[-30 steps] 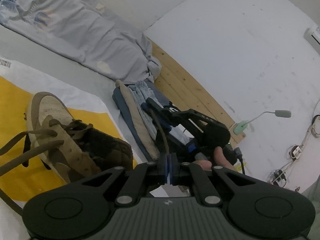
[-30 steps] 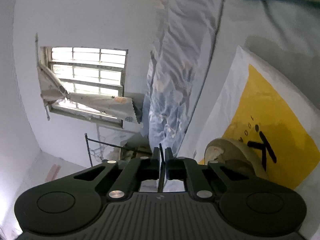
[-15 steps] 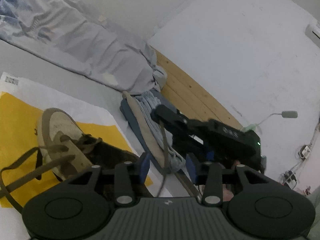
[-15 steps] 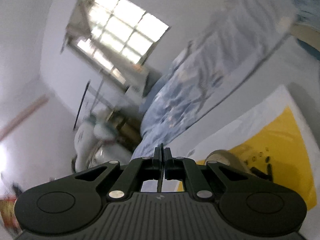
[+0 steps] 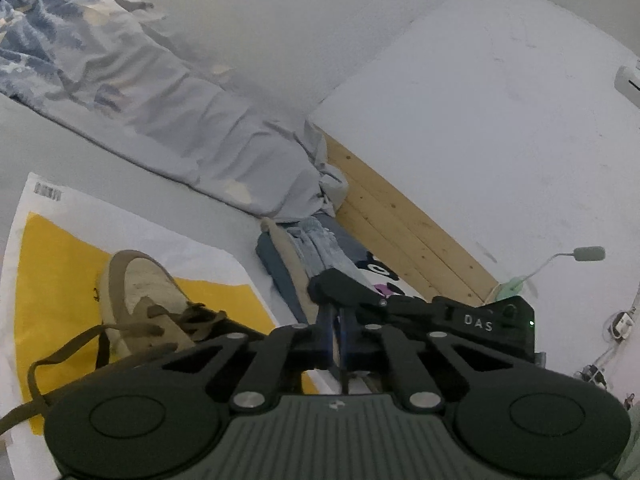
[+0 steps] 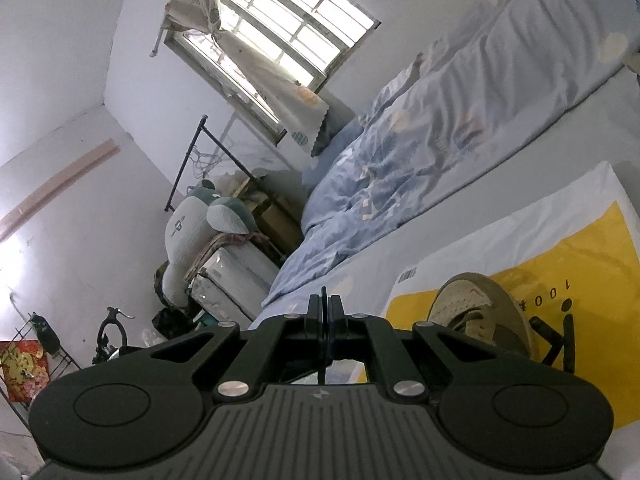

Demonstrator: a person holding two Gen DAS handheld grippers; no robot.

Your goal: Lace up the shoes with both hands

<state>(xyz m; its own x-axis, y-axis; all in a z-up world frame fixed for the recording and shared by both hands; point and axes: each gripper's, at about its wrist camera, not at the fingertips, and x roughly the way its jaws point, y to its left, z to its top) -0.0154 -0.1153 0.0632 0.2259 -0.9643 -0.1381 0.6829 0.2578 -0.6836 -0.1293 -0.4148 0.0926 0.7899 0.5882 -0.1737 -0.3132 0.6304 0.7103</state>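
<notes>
Tan suede and brown trim mark the shoe point(image 5: 140, 304), a low sneaker lying on a yellow-and-white plastic bag point(image 5: 56, 264) spread over the grey bed sheet point(image 5: 132, 184). Its brown lace point(image 5: 68, 354) is threaded through only the eyelets nearest the toe and trails off toward the lower left of the left wrist view.

The left tool point(image 5: 335, 344) has its jaws pressed together on a thin dark strand that looks like a lace end, though the strand is too slim to name with certainty. The right tool point(image 6: 325, 320) is likewise closed, with a thin dark strip pinched between its jaws and poking out past the tips; I take that for the other lace end. In the left wrist view the right tool's black body sits just beyond the left tool's tips, so the two are very close.

From here the likeliest trouble is the lace slipping out of either pinch, since so little of it is caught. Pulling unevenly could also drag the light shoe across the slick bag, or draw the lace out of an eyelet. The tools crowding each other could knock together.

Room is fair: open sheet lies around the bag, the rumpled blue quilt point(image 6: 420, 152) runs along the far side, and folded clothes point(image 5: 304, 256) sit near the wooden bed edge point(image 5: 400, 240), well apart from the shoe.
</notes>
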